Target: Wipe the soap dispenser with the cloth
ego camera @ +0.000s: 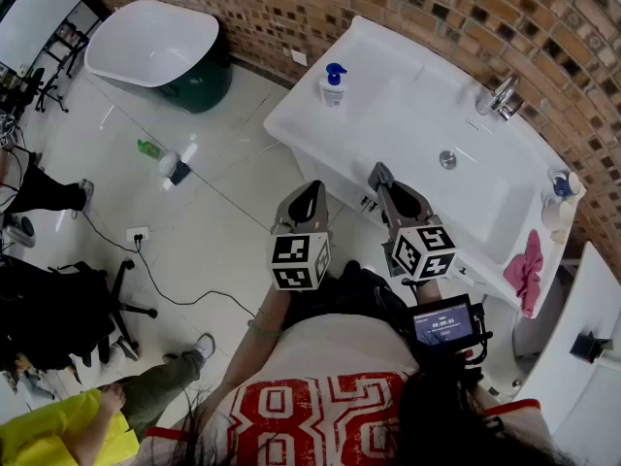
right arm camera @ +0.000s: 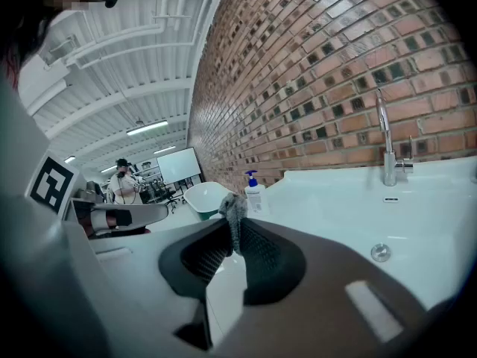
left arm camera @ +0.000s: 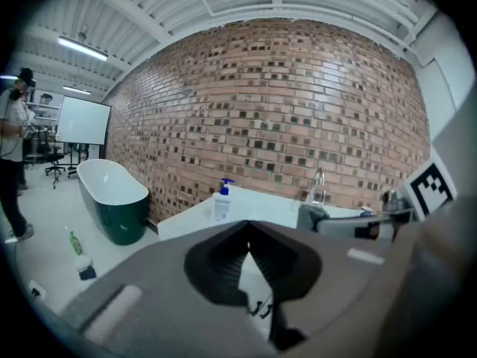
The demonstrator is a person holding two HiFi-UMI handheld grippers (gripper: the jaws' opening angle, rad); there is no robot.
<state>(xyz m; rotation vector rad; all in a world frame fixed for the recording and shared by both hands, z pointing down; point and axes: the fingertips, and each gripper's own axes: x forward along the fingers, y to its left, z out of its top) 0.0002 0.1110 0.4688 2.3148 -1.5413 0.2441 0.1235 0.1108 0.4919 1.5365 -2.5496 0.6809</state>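
Note:
The soap dispenser (ego camera: 333, 83), a white bottle with a blue pump, stands on the left corner of the white sink counter (ego camera: 388, 115). It also shows in the left gripper view as the dispenser (left arm camera: 222, 201) and in the right gripper view as the dispenser (right arm camera: 256, 194). My right gripper (ego camera: 378, 173) (right arm camera: 232, 226) is shut on a small grey cloth (right arm camera: 233, 209) whose tuft sticks up past the tips. It hovers before the counter's front edge, short of the bottle. My left gripper (ego camera: 312, 190) (left arm camera: 248, 228) is beside it over the floor, shut and holding nothing.
A basin with drain (ego camera: 447, 159) and faucet (ego camera: 500, 95) fills the counter. A pink cloth (ego camera: 525, 270) hangs at its right end. A white and green bathtub (ego camera: 155, 47) stands far left. A green bottle (ego camera: 148, 149), a cable and a chair (ego camera: 68, 309) are on the floor.

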